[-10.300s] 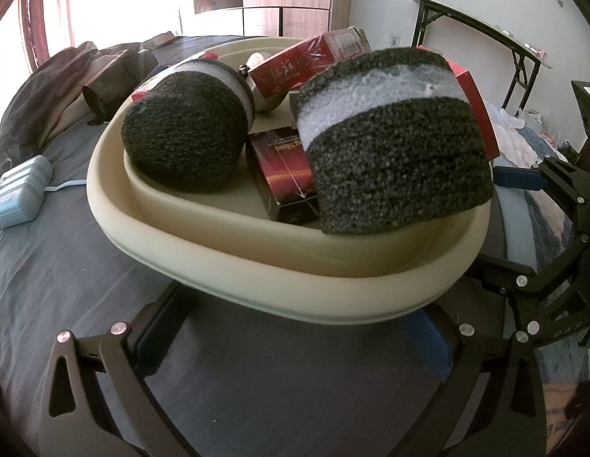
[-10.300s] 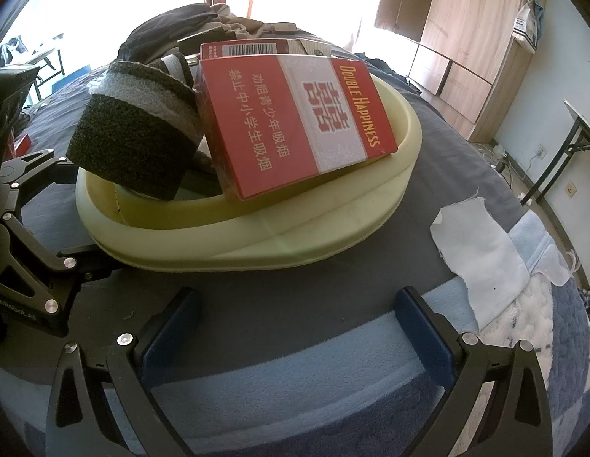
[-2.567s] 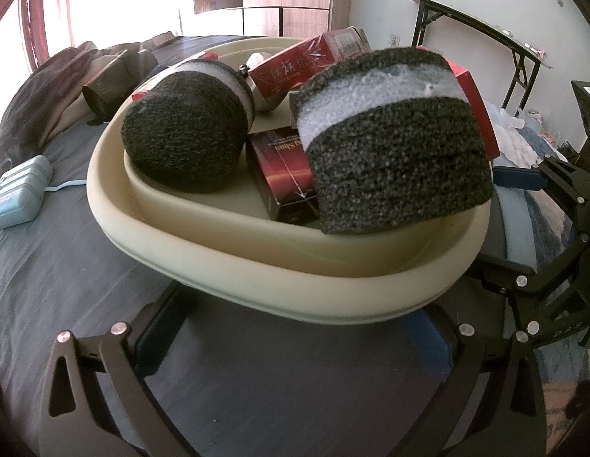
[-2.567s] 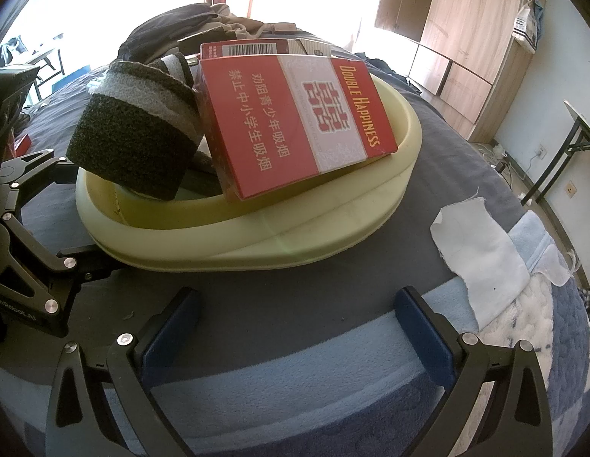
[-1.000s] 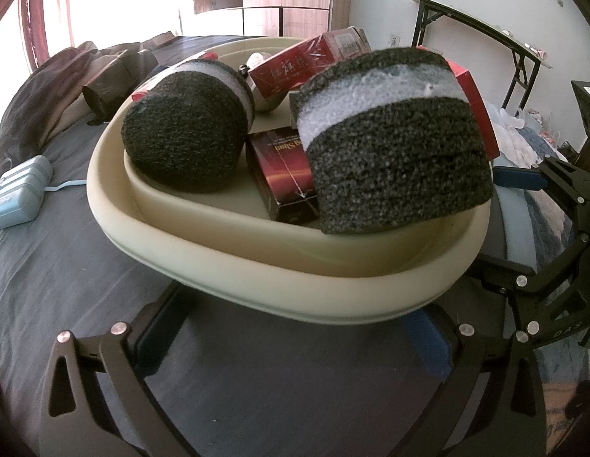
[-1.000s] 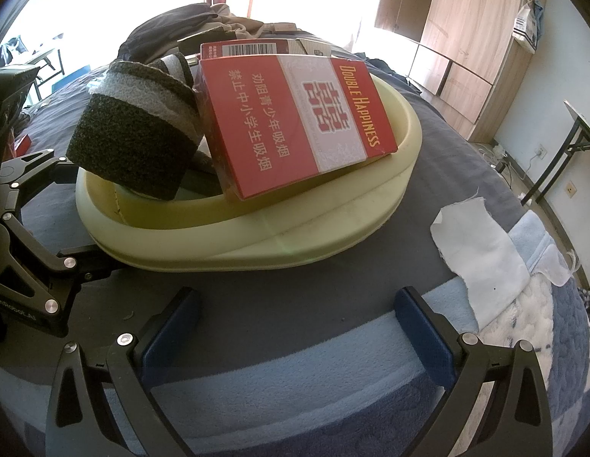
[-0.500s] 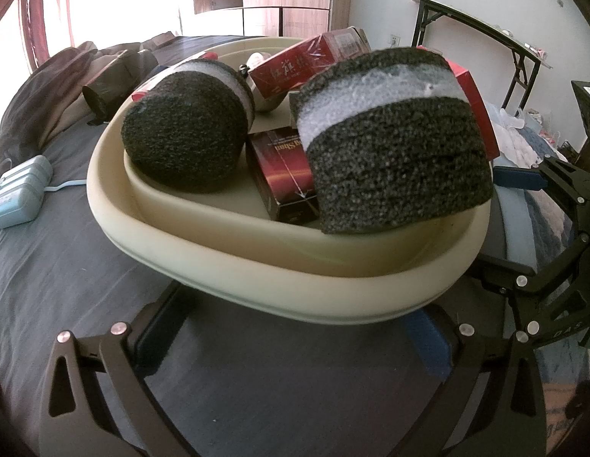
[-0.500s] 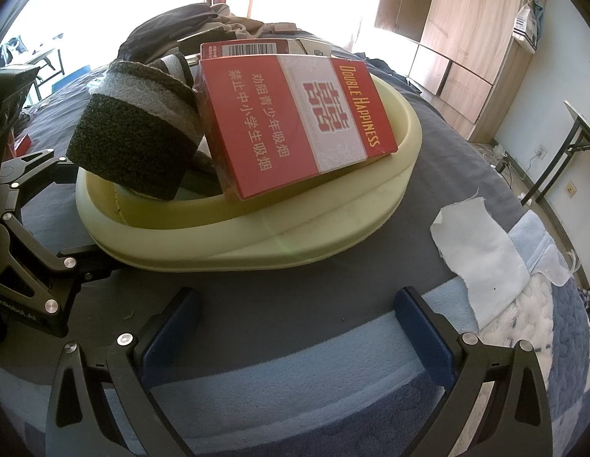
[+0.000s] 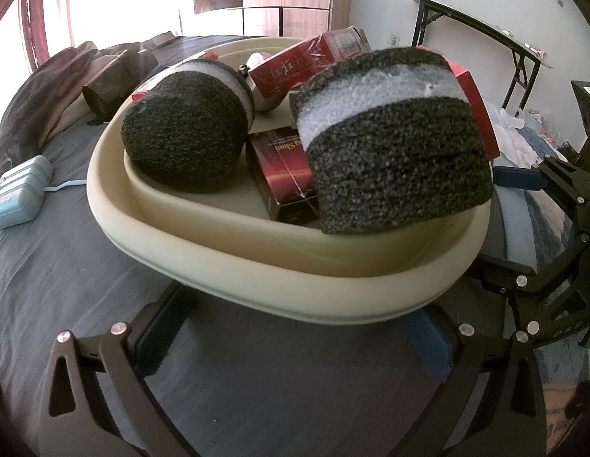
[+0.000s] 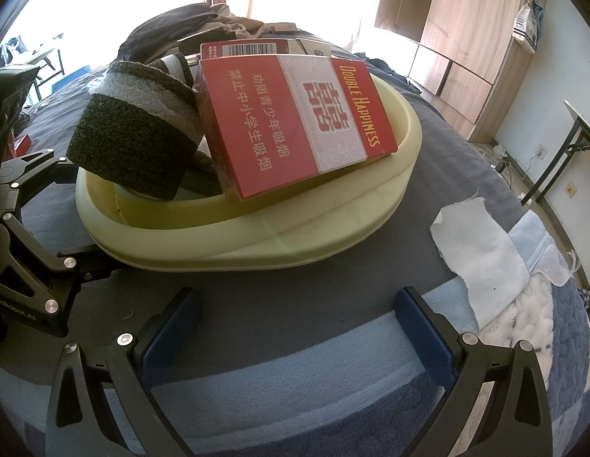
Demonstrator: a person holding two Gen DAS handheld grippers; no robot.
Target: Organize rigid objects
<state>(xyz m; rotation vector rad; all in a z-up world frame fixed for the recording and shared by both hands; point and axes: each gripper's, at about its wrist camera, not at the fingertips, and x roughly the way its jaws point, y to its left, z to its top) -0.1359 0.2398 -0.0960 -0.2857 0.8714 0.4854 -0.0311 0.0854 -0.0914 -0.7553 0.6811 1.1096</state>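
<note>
Because the red carton [image 10: 295,125] leans over the basin [image 10: 257,236] rim at frame centre, either spread, empty tool [image 10: 295,335] bumping it could tip it onto the bed [image 10: 333,297].

Left gripper [image 9: 295,331]: low in the frame of its own camera, jaws spread wide, nothing between them. Blue pads face inward; right pad [image 9: 428,346] plainly seen at lower right, left pad dark in shadow at lower left.

Right gripper [image 10: 295,327]: lower centre of its own frame, jaws likewise wide apart, gripping nothing. Both blue pads [image 10: 424,335] visible.

Each gripper's black linkage shows at the edge of the other's view: far right in the left view, far left in the right view.
</note>
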